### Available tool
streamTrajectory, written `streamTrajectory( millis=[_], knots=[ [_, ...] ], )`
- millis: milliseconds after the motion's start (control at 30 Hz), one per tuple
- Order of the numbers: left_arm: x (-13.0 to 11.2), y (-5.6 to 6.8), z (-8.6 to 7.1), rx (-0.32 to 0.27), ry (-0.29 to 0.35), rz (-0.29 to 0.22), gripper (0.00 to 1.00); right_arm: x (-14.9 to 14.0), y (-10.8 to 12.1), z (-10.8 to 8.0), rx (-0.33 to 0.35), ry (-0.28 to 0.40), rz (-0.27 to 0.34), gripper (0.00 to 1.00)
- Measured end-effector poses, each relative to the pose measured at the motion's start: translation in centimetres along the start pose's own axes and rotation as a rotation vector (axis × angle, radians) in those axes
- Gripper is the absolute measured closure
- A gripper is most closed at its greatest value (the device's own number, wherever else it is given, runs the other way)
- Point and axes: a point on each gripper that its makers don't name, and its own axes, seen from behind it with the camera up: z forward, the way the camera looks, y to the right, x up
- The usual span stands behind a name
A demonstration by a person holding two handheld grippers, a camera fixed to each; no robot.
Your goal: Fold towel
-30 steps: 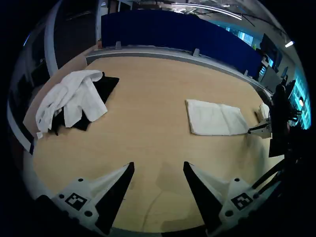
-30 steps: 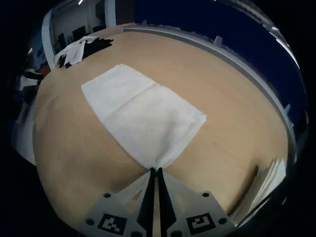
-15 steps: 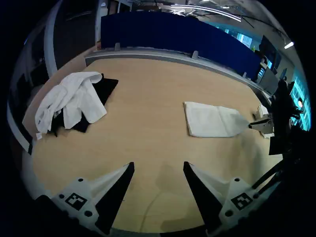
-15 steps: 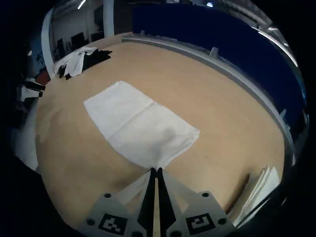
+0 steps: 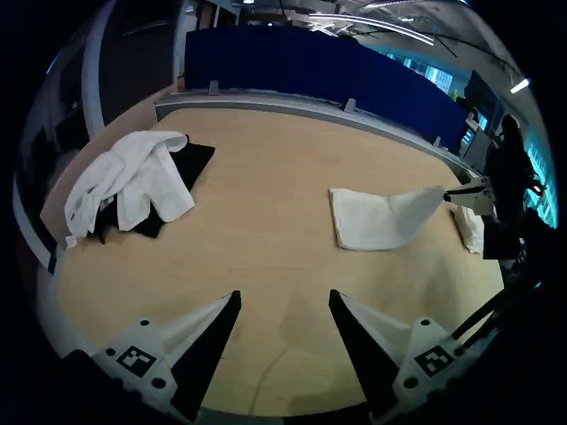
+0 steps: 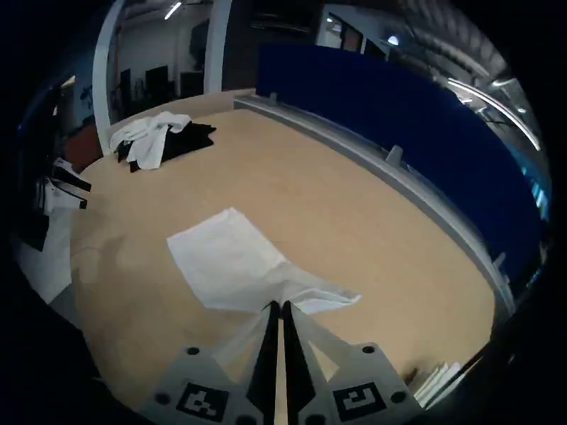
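My right hand-held gripper (image 6: 276, 304) pinches one corner of the white towel (image 6: 227, 262), raised off the wooden surface (image 6: 340, 191) where the rest lies flat, my left hand-held gripper (image 5: 283, 294) hangs wide, so I'd carry that corner low and straight onto the far edge.

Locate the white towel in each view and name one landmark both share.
Left gripper view: towel right of centre on the table, one corner held up by the right gripper.
Right gripper view: towel lower centre, corner pinched in the right gripper.
Shared landmark: white-and-black clothes pile, upper left in both.
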Motion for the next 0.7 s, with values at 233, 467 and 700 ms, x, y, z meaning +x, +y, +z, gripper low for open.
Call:
streamTrajectory(
  millis=[233, 467, 700],
  knots=[
    [0.0, 0.0, -0.6, -0.006, 0.011, -0.01, 0.08, 1.2, -0.7, 0.7, 0.015, 0.001, -0.029, 0.96],
    [0.0, -0.5, -1.7, 0.004, 0.029, -0.031, 0.08, 4.2, -3.0, 2.5, 0.064, 0.015, -0.111, 0.96],
    [-0.7, -1.5, -2.9, 0.033, 0.046, -0.051, 0.08, 6.3, -7.0, 5.6, 0.145, 0.009, -0.202, 0.96]
  ],
)
